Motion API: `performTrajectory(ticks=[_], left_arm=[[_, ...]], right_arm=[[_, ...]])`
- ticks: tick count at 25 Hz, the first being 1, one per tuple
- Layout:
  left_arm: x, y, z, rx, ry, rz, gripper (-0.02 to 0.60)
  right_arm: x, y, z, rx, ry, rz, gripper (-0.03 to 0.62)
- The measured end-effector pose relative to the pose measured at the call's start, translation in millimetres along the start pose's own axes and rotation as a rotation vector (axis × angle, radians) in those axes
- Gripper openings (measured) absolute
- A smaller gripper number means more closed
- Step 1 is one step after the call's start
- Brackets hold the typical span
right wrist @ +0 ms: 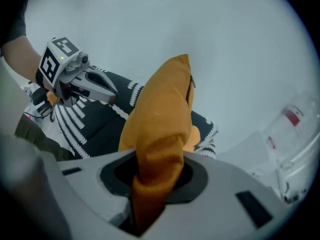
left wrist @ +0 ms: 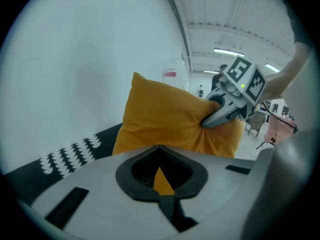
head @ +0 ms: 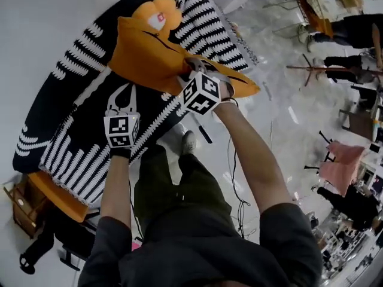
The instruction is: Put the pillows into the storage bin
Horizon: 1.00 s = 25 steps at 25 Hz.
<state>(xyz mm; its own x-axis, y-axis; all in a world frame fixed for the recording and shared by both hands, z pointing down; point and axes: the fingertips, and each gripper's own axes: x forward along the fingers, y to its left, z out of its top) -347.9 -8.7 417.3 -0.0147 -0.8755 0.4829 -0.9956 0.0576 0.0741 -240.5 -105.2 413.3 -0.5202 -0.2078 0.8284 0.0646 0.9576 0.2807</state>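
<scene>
An orange pillow (head: 146, 49) hangs in the air over a black-and-white patterned sofa cover (head: 78, 154). My right gripper (head: 192, 66) is shut on a bunched fold of it, and the fabric fills its jaws (right wrist: 157, 179). The left gripper view shows that grip from the side (left wrist: 212, 118), with the pillow (left wrist: 167, 119) creased around it. My left gripper (head: 119, 94) sits lower left of the pillow. The right gripper view shows it (right wrist: 112, 89) apart from the pillow (right wrist: 162, 109). Its jaws stand a narrow gap apart, with only a sliver of orange showing through (left wrist: 161, 180).
A second orange pillow (head: 57, 197) lies at the sofa's near end, beside a brown wooden box (head: 21, 207). Another orange cushion (head: 158, 14) rests behind the held pillow. Cables (head: 236, 181) trail on the floor. Chairs, a coat stand (head: 311, 67) and people fill the right side.
</scene>
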Motion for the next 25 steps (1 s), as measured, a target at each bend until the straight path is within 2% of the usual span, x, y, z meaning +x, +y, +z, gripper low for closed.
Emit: performTrajectory(ticks=[3,6,12,19,25], left_arm=[[39,-63,22,0.081,-0.003,-0.127,0.002],[65,-135,39,0.139,-0.007,-0.216,0.002],[100,-291,54,0.265,-0.006,-0.427,0.002],[103,-455,31,0.370,0.017,-0.626,0.002],[100,-541,-14,0.444,0.071,-0.748,0.002]], right_arm=[[-40,-24,-71,0.134,0.047,-0.093,0.117],[-86,-37,-142,0.240,0.074,-0.160,0.118],[-180,-31,-283,0.480,0.127,-0.291,0.118],[-263,17,-434,0.744,0.205,-0.406,0.120],[-284,74,-539,1.024,0.278,-0.495,0.121]])
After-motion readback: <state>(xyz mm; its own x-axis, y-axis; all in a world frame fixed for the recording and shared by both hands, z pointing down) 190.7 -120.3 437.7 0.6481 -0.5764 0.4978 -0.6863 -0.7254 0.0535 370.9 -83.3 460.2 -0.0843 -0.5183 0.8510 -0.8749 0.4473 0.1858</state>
